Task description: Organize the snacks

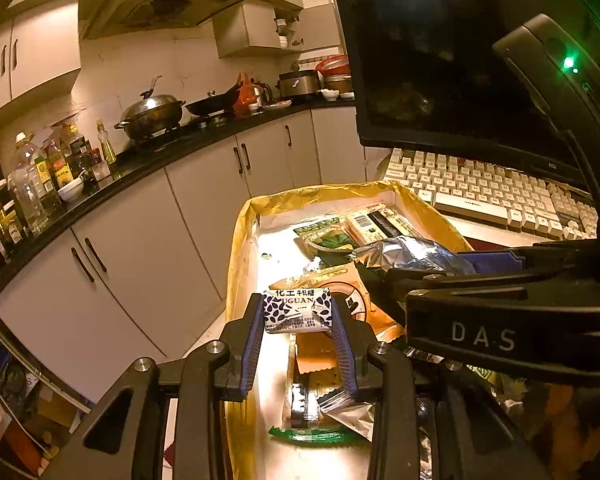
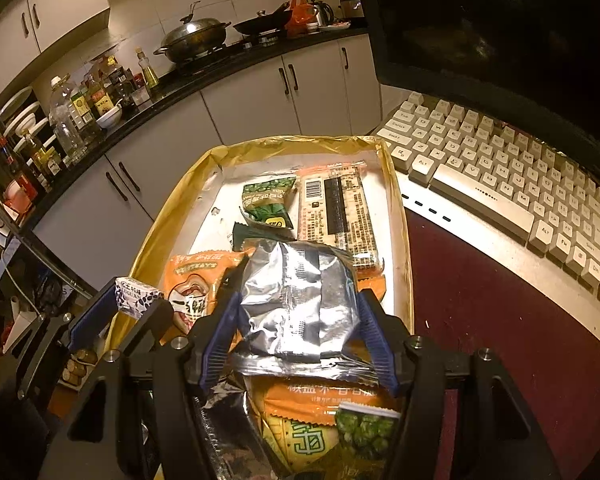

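Two views, and we start with the biggest thing: the dark monitor fills the upper right of both, its lower edge hanging just over the pale keyboard. Across the upper left runs the black kitchen counter with white cabinets below, a lidded pot on it and bottles crowded at its left end.

In the centre sits the tray, lined in yellow wrap, its right rim close beside the keyboard with a strip of dark red tabletop open between them lower down. The tray's left rim drops off toward the cabinets and the floor, so there's open room on that side. Inside, we see bare white floor along the left and far end; the rest is packets: a long cream bar packet along the right wall, a green pea packet just beside it, an orange packet nearer us.

Now the tongs. Our right gripper is clamped on a crumpled silver foil packet, both blue pads pressing its sides, held above the heap. Our left gripper pinches a small blue-and-white candy squarely between its pads, over the tray's near left part. In the left view the right gripper crosses in from the right edge, near ours but apart.
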`<state>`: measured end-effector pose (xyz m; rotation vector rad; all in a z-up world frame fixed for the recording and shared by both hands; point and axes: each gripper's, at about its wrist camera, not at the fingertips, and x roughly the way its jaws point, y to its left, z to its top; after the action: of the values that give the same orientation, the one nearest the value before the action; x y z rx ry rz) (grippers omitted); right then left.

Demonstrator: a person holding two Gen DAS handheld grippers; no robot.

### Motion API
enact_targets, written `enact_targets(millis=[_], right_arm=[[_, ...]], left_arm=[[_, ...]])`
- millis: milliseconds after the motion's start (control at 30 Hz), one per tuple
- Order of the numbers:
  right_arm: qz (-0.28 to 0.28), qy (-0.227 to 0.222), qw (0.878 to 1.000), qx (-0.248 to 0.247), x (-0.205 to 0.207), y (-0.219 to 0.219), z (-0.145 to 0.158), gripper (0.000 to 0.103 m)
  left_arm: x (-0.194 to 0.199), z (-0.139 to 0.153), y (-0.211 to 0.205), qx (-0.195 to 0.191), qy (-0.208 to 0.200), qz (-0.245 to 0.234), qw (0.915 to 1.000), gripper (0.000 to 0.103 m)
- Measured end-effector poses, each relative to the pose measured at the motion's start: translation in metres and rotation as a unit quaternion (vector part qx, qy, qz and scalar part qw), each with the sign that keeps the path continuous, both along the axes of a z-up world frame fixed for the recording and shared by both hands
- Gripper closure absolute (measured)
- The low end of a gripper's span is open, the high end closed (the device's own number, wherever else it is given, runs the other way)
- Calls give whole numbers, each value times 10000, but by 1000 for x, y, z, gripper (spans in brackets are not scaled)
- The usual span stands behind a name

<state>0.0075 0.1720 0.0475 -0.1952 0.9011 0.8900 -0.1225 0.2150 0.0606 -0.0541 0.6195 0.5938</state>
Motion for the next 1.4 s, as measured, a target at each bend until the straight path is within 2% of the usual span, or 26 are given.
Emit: enact_targets(millis=[100, 167, 500, 633, 767, 833, 1000, 1033, 1133, 1267, 1400], right_arm=[[0, 11, 10000, 44, -1, -3, 2, 41], [14, -8, 10000, 84, -4, -5, 5, 40], [-57, -199, 9990, 392, -17, -26, 29, 39], [-165, -381, 9976, 546, -24, -42, 39, 28], [-261, -505, 9964, 632, -29, -61, 45, 26], [-305, -565, 9957, 673, -32, -71, 46, 25], [-438, -988, 9920, 656, -45, -99, 45, 19], [-448, -1086, 9909, 658, -47, -104, 44, 18], [-474, -1412, 9864, 689, -51, -119, 39, 16], [-468, -1600, 9822, 861, -54, -133, 31, 16], [-533, -1748, 9798, 808, -56, -136, 31, 15]], left_arm=[[-2, 2, -1, 14, -26, 6, 10000, 65], [-4, 3, -2, 30, -54, 8, 10000, 59], [-12, 12, -9, 166, -152, 37, 9997, 45], [-17, 17, -12, 224, -206, 72, 9995, 34], [-21, 21, -15, 271, -260, 117, 9992, 20], [-23, 22, -17, 296, -286, 128, 9991, 17], [-28, 25, -24, 402, -343, 184, 9984, 7], [-29, 26, -25, 406, -351, 211, 9983, 0], [-31, 24, -26, 334, -341, 303, 9984, 0], [-25, 14, -28, 395, 46, 623, 9973, 0], [-8, 2, -29, 867, 808, 1310, 9843, 0]])
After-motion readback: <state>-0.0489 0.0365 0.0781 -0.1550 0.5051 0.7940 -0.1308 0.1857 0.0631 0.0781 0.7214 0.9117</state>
